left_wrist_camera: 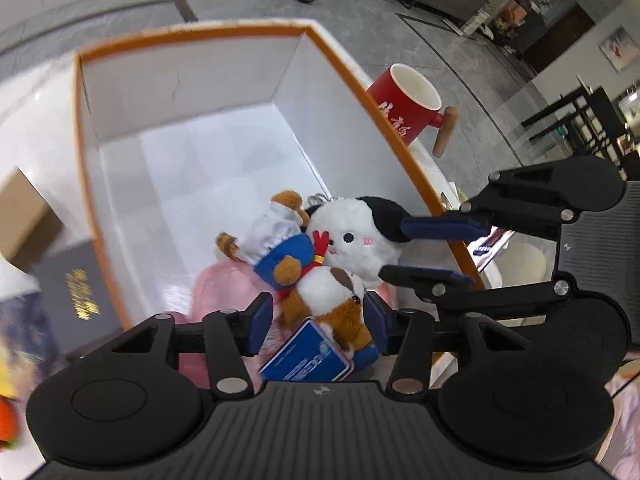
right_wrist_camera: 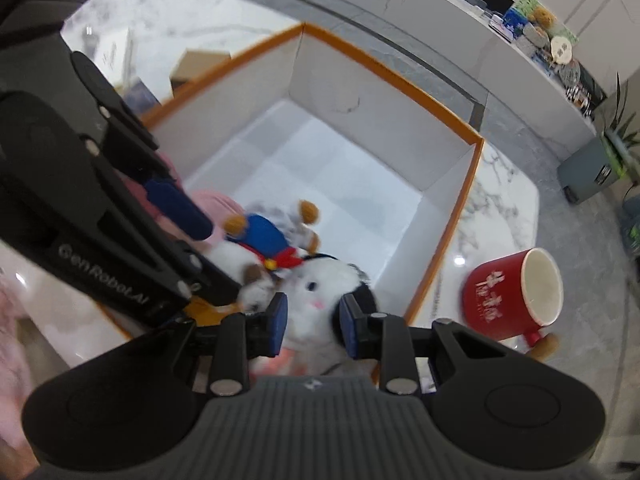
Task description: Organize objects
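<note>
- Brown-and-white plush dog in a blue outfit and white hat lies inside the box, at the near end of its floor; in the left wrist view it sits around 6 o'clock of the box.
- Left tongs straddle the dog's lower body, jaws fairly wide; blue pads sit close on both sides, and I cannot tell whether they press on it.
- White round plush with black ears lies touching the dog, at its 2 o'clock in the left wrist view.
- Right tongs are narrowed around that white plush; right pad is on the black ear, left pad is against the white fur, so it looks gripped.
- In the left wrist view the right tongs come in from 3 o'clock over the box rim, at the black ear.
- Blue card or packet lies under the dog at 6 o'clock, partly hidden.
- Pink soft cloth lies under the toys at 8 o'clock.
- Box is white inside, orange rim, far half of the floor bare.
- Red mug with white inside and wooden handle stands on the marble desk outside the box, 4 o'clock of it in the right wrist view.
- Dark book with gold lettering lies outside the box at 9 o'clock, blurred.
</note>
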The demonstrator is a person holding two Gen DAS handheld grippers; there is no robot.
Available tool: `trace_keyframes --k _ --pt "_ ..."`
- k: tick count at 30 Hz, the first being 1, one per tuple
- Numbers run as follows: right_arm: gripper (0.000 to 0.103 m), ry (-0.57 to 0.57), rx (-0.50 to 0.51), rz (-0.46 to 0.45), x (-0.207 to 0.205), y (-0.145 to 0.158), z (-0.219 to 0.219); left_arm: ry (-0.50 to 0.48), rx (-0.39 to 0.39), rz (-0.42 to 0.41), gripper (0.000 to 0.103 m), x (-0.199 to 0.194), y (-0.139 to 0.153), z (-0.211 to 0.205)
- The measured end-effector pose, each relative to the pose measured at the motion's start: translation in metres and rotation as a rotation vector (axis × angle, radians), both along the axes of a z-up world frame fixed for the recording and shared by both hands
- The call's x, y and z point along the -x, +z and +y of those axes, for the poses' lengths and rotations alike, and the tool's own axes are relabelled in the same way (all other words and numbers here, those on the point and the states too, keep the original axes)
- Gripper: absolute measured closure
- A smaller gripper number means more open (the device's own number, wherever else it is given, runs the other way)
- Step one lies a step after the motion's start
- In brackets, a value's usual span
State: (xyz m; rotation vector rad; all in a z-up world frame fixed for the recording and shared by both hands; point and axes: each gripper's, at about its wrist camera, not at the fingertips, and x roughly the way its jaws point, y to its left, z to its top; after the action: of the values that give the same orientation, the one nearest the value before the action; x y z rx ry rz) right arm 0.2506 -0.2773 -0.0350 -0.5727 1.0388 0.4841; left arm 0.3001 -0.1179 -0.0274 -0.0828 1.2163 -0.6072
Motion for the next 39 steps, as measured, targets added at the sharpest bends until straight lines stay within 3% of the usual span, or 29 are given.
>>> trace_keyframes --k 8,12,14,21,23,26,29,31,34,36,39 --pt "0.068 -0.137 -0.241 0.086 0.000 0.012 0.000 -0.209 -0.250 -0.116 0.047 0.016 0.017 -0.005" --pt "0.062 -0.177 -0.234 0.094 -0.005 -0.004 0.007 -0.350 -0.338 -0.160 0.053 0.022 0.003 -0.017" --pt "0.054 -0.211 -0.260 0.122 -0.009 -0.013 0.003 -0.421 -0.359 -0.166 0.054 0.024 -0.003 -0.023" --pt "0.055 -0.269 -0.345 0.176 -0.012 -0.016 -0.012 -0.569 -0.485 -0.193 0.065 0.024 -0.029 -0.040" --pt "0.054 -0.279 -0.366 0.188 -0.010 -0.015 -0.015 -0.584 -0.470 -0.168 0.066 0.022 -0.032 -0.041" --pt "0.053 -0.284 -0.409 0.212 -0.008 -0.014 -0.017 -0.628 -0.508 -0.195 0.068 0.027 -0.039 -0.048" --pt "0.046 -0.290 -0.399 0.206 -0.008 -0.017 -0.012 -0.645 -0.526 -0.187 0.070 0.026 -0.044 -0.052" --pt "0.044 -0.294 -0.406 0.221 -0.010 -0.021 -0.010 -0.650 -0.525 -0.173 0.082 0.026 -0.048 -0.054" --pt "0.043 -0.315 -0.437 0.259 -0.013 -0.027 -0.010 -0.646 -0.532 -0.179 0.088 0.030 -0.052 -0.054" --pt "0.044 -0.318 -0.442 0.258 -0.013 -0.030 -0.010 -0.631 -0.534 -0.188 0.091 0.033 -0.051 -0.053" --pt "0.053 -0.322 -0.451 0.255 -0.011 -0.028 -0.013 -0.610 -0.519 -0.210 0.093 0.038 -0.041 -0.051"
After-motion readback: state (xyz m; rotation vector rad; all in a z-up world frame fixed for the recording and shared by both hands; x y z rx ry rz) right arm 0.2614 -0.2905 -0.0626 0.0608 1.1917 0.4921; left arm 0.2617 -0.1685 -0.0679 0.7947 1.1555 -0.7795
